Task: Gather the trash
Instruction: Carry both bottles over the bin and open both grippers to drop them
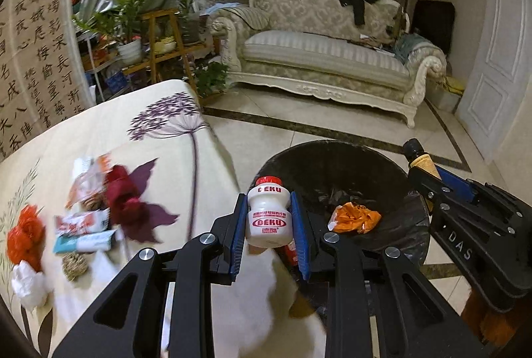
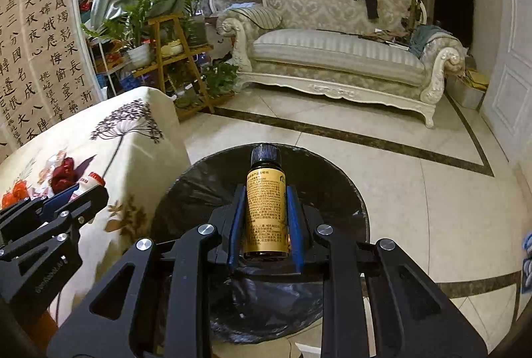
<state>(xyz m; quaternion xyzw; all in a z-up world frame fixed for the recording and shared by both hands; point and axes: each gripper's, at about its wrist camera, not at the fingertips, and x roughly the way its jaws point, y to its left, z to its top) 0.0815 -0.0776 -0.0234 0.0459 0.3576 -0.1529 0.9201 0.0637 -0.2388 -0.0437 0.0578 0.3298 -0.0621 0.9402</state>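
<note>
left gripper (image 1: 269, 218) I've clamped on white bottle (image 1: 268, 214), at table edge beside bin (image 1: 409, 235): early release falls outside | right gripper (image 2: 266, 218) grips amber bottle (image 2: 266, 208) over bin: may bounce off rim

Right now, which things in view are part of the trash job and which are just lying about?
Job:
- left tongs shut on white bottle
- right tongs shut on brown bottle
- black-lined bin, orange wrapper inside
- wrappers and orange mesh on the tablecloth

Lying about:
- sofa
- potted plants
- calligraphy panel
</note>
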